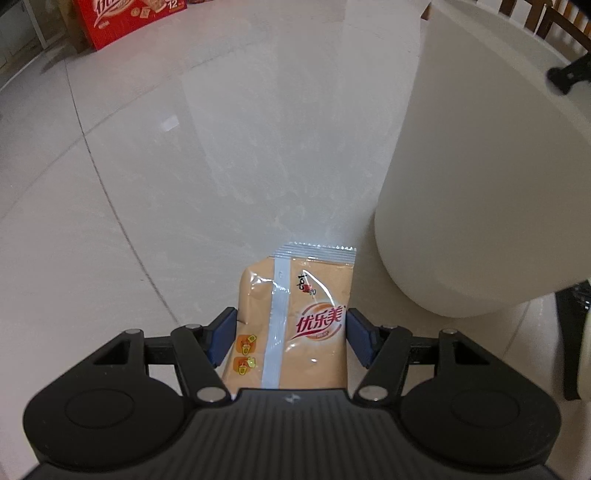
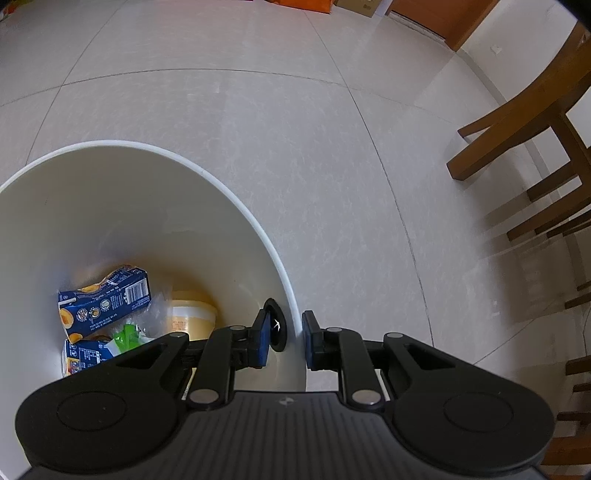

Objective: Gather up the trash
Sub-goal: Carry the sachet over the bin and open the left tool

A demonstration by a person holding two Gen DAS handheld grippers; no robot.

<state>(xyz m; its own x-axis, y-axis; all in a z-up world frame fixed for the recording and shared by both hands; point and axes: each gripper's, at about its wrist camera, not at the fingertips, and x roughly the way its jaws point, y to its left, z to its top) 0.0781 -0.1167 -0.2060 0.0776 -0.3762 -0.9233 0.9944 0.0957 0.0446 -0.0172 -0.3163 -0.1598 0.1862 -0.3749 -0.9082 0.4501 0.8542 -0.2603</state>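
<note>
While the left gripper points steeply down at the pale tiled floor, its two blue pads are clenched on the sides of an orange-tan sachet with a silver crimped top edge and red lettering. The sachet sits upright between the pads, clear of the floor and just beside the outer wall of the white bin, to its left in the left wrist view. A red printed carton stands far beyond the bin, at the top left of that view.

The right gripper grasps the rim of the white bin, one pad inside the wall and one outside, jaws nearly together on the thin plastic. A black oval handle hole in the wall lies right at the inner pad. Down in the bin's bottom rest crushed blue drink cartons, a yellow cup and a scrap of green wrapper. A wooden chair stands well apart from the bin, to its right.
</note>
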